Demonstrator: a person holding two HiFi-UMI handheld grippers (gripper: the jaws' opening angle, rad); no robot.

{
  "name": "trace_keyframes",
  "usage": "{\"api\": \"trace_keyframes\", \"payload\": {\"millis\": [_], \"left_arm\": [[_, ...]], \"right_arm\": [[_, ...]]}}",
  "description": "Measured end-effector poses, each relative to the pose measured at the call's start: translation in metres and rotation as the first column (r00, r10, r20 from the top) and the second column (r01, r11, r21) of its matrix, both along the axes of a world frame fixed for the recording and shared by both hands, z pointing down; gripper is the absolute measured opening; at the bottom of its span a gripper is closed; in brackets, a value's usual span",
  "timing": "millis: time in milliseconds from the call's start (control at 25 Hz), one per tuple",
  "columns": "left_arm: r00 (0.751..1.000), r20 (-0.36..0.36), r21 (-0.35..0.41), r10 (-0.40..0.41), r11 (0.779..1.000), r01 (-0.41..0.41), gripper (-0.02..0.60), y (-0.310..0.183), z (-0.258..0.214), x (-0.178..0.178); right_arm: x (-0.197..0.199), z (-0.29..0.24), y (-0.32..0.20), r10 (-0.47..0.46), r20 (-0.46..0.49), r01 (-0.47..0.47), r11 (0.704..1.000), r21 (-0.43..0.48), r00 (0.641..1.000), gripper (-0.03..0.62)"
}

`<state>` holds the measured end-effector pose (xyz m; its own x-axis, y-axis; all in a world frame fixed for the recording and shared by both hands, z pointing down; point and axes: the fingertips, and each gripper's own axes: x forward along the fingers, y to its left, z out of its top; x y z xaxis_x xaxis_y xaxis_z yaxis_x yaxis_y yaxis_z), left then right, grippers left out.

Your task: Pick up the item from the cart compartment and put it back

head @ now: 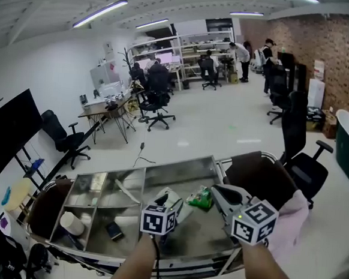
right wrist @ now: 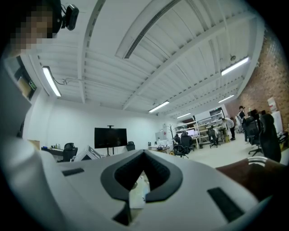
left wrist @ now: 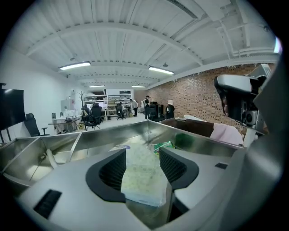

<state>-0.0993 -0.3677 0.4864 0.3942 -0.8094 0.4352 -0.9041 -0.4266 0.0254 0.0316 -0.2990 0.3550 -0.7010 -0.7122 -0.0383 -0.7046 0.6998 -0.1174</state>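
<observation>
Your left gripper (left wrist: 142, 154) has both pads pressed on one pale packet (left wrist: 141, 178), held across its width over the wide compartment of the one steel cart (head: 181, 165); your right gripper (right wrist: 144, 155) has its jaws closed at the tips, with a white scrap showing behind them; one green packet (head: 201, 197) lies just beyond the pale one; further left, one white roll (head: 71, 223) and one dark flat item (head: 114, 230) sit in separate smaller compartments
</observation>
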Motion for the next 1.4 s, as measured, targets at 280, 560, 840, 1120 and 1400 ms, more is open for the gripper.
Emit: {"api": "trace_keyframes", "payload": {"millis": [280, 560, 840, 1120, 1400], "left_arm": [[1.000, 0.011, -0.023, 0.016, 1.000, -0.015, 0.229, -0.004, -0.004, 0.014], [0.999, 0.005, -0.144, -0.033, 0.989, 0.033, 0.229, -0.015, 0.025, 0.014], [0.999, 0.026, -0.189, -0.037, 0.981, 0.041, 0.229, -0.024, 0.043, 0.013], [0.999, 0.050, -0.250, -0.002, 0.968, 0.014, 0.115, -0.028, 0.070, 0.015], [0.998, 0.056, -0.242, 0.040, 0.970, -0.025, 0.030, -0.027, 0.068, 0.020]], "right_arm": [[0.005, -0.008, 0.004, -0.008, 0.007, 0.008, 1.000, 0.022, 1.000, 0.015], [0.008, -0.011, 0.008, -0.012, 0.008, 0.012, 0.999, 0.031, 1.000, 0.015], [0.013, -0.012, 0.006, -0.007, 0.004, 0.007, 1.000, 0.030, 1.000, 0.015], [0.010, -0.008, 0.005, -0.005, 0.000, 0.005, 1.000, 0.021, 1.000, 0.015], [0.010, -0.003, 0.003, 0.003, 0.002, -0.003, 1.000, 0.007, 1.000, 0.015]]}}
